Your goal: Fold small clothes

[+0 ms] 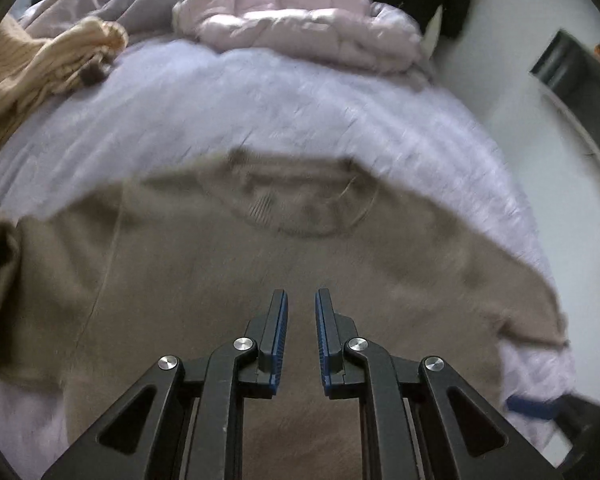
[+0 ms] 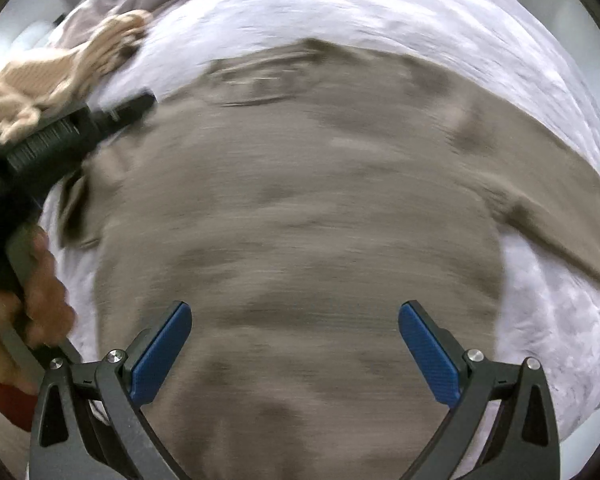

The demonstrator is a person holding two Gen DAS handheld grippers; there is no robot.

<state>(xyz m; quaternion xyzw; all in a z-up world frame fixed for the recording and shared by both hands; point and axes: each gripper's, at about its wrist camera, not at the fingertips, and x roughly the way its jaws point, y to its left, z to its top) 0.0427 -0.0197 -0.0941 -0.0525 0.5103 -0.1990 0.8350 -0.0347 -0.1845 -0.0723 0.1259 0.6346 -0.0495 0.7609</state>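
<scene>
Left gripper (image 1: 301, 300) nearly closed, a narrow gap between its fingers; right gripper (image 2: 295, 314) spread wide, holding nothing.

Sweater (image 1: 260, 264) flat on bed (image 1: 300, 112), jacket (image 1: 300, 20) behind.

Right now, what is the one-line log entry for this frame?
left gripper: narrowly open, empty | right gripper: wide open, empty | taupe shirt: flat on bed, unfolded
</scene>
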